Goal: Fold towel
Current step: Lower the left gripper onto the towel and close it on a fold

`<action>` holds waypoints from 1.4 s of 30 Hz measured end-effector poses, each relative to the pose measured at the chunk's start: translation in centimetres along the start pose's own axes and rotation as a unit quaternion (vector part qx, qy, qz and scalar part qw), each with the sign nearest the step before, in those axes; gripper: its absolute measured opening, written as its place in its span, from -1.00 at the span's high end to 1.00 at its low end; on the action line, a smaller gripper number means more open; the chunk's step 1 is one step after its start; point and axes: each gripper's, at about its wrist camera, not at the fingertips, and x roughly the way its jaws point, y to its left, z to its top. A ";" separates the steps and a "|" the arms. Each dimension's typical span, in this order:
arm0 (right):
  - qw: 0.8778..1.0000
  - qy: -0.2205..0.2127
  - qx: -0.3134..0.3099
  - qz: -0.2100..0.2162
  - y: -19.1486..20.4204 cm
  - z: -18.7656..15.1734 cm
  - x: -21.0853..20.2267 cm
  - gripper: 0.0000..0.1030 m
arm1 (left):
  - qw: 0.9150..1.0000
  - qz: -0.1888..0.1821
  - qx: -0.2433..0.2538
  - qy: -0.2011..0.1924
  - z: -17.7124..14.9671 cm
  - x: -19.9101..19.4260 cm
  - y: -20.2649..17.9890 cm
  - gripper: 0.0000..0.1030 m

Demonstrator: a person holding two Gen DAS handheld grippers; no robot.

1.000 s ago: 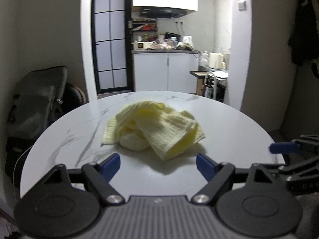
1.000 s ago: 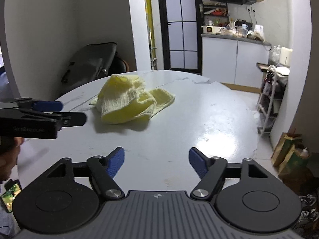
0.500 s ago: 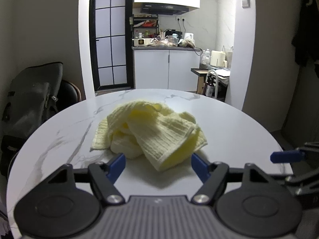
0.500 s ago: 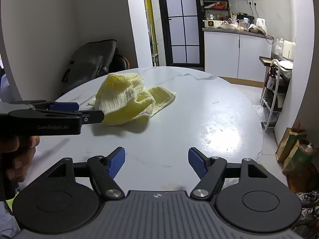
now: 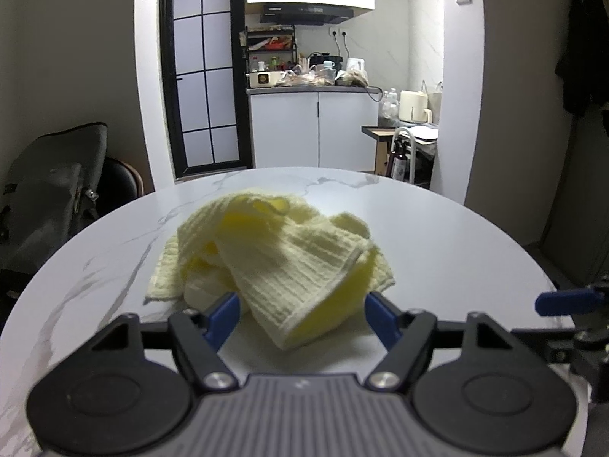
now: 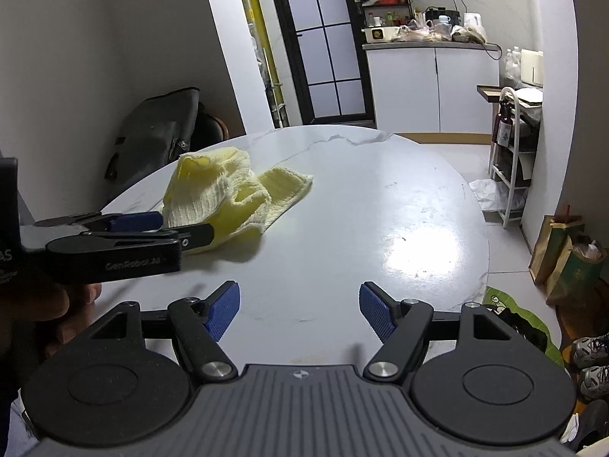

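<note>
Left hand-held gripper [image 5: 300, 314] nearer crumpled towel [image 5: 274, 262] — jaws apart, right hand-held gripper [image 6: 300, 310] wide.

A round white desk [image 5: 437, 236] with grey marble veins stands in the room. Beside it on the left, a dark grey bag [image 5: 49, 190] rests on a chair. Behind is a black door [image 5: 205, 99] with frosted glass panes. A white cabinet [image 5: 316, 129] carries a cluttered worktop. Two paper bags [image 6: 567, 255] stand on the floor near a white rack [image 6: 514, 160].
</note>
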 end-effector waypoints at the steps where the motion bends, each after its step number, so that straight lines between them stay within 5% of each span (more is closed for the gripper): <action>1: 1.000 0.001 0.000 0.001 0.0 0.0 0.0 -0.45 | 1.000 0.000 0.002 -0.002 0.1 0.1 -0.2 -0.48; 8: 1.000 0.003 0.005 0.009 -0.3 0.0 -0.1 -0.45 | 1.000 -0.001 0.011 -0.014 0.4 0.5 -1.3 -0.45; 17: 1.000 0.004 0.015 0.019 -1.1 -0.1 -0.3 -0.45 | 1.000 0.016 0.008 -0.004 0.6 1.6 -1.8 -0.09; 23: 0.999 0.001 0.022 0.024 -1.1 -0.1 -0.4 -0.45 | 1.000 0.010 0.002 0.014 0.8 2.0 -1.5 0.55; 36: 1.000 0.003 0.010 0.019 -0.1 -0.1 -0.2 -0.45 | 0.999 0.008 -0.034 0.006 0.9 1.0 0.8 0.74; 42: 1.000 0.001 0.007 0.018 0.2 -0.1 -0.1 -0.45 | 1.000 -0.004 -0.026 0.001 1.3 1.2 0.1 0.61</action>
